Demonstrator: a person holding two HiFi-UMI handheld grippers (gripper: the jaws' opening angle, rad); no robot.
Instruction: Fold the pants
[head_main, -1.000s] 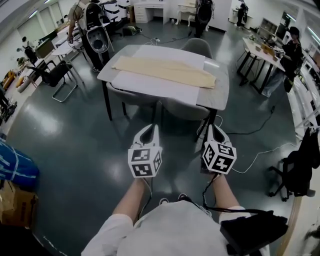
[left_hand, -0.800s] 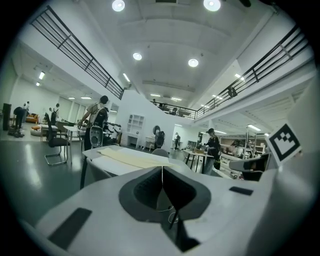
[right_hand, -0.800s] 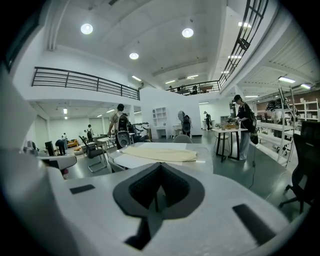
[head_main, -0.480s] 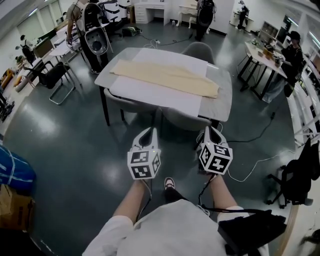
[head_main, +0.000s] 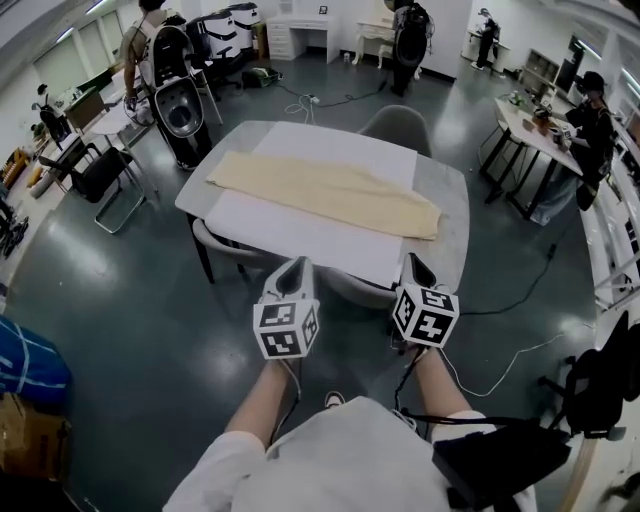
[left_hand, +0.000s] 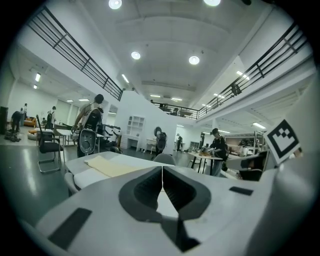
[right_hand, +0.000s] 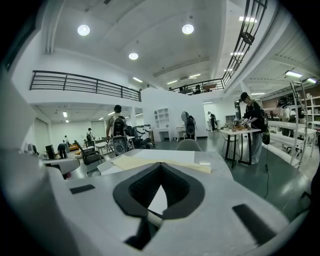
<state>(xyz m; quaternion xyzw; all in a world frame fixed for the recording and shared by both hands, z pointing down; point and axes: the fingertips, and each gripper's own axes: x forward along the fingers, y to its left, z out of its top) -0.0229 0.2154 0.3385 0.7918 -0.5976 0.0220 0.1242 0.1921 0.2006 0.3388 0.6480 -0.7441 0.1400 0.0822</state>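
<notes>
Pants (head_main: 325, 195) in a pale cream cloth lie flat on a white sheet (head_main: 300, 238) that covers most of the grey table (head_main: 453, 205). They form one long band running from the far left of the table to its near right edge. The cloth looks smooth, with a few shallow creases. Which end is the waist cannot be told, and no seams or pockets can be made out.

The left hand-held gripper (head_main: 296, 264) and the right hand-held gripper (head_main: 412, 262) hover side by side, short of the table's near edge and well apart from the pants. Each has its jaws pressed together with nothing between them.

In the left gripper view, the gripper's own body hides all but a pale strip of the pants (left_hand: 107, 166). The right gripper view likewise shows only their top edge (right_hand: 165, 163). Chairs (head_main: 396, 120) tucked under the table are mostly hidden by it.
</notes>
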